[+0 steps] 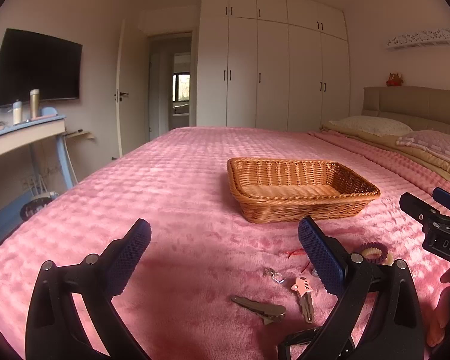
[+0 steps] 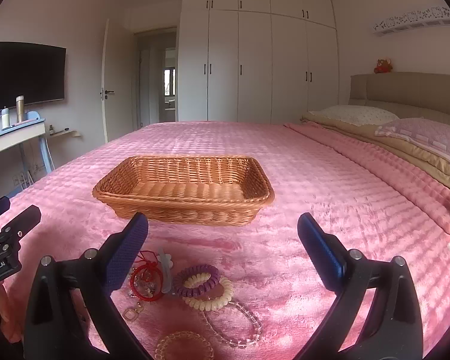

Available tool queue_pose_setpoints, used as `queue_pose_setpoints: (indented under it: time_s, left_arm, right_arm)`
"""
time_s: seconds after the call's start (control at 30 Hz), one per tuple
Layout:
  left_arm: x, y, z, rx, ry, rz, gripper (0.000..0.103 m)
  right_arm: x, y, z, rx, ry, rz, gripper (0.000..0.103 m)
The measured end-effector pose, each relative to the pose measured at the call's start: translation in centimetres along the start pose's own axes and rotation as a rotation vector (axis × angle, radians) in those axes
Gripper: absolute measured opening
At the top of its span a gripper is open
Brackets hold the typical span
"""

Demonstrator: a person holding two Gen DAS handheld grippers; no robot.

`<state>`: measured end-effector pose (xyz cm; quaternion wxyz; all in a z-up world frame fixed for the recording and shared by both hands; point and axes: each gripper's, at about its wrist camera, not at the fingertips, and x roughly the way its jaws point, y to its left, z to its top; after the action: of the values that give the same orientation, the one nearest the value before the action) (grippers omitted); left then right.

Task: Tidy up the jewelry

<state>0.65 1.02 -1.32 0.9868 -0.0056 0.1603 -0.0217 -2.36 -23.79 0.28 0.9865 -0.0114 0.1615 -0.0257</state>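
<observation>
The jewelry lies loose on the pink bed, just in front of the empty basket (image 2: 183, 189): a red bangle (image 2: 145, 282), purple coil tie (image 2: 197, 280), cream coil tie (image 2: 213, 298) touching it, clear bead bracelet (image 2: 240, 327), and in the left view a silver clip (image 1: 259, 307), star clip (image 1: 303, 295) and small ring (image 1: 277, 277). The left gripper (image 1: 225, 255) hovers over the clips, jaws wide, holding nothing. The right gripper (image 2: 223, 249) hovers over the ties, jaws wide and empty too.
</observation>
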Motion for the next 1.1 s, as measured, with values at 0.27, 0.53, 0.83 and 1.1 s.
queue_pose_setpoints:
  time_s: [0.27, 0.53, 0.83, 1.1]
  left_arm:
    - [0.20, 0.16, -0.01, -0.005, 0.006, -0.005, 0.096]
    - [0.28, 0.17, -0.07, -0.004, 0.007, -0.006, 0.096]
    - [0.34, 0.14, -0.23, -0.004, 0.010, -0.005, 0.096]
    - [0.44, -0.01, -0.32, -0.005, 0.015, -0.006, 0.096]
  right_arm:
    - [-0.07, 0.48, 0.00, -0.015, -0.002, 0.000, 0.095]
    - [-0.15, 0.54, -0.04, -0.014, -0.002, 0.002, 0.095]
    - [-0.19, 0.53, -0.02, -0.013, -0.003, 0.004, 0.095]
    - [-0.10, 0.58, -0.10, -0.014, 0.001, 0.007, 0.095]
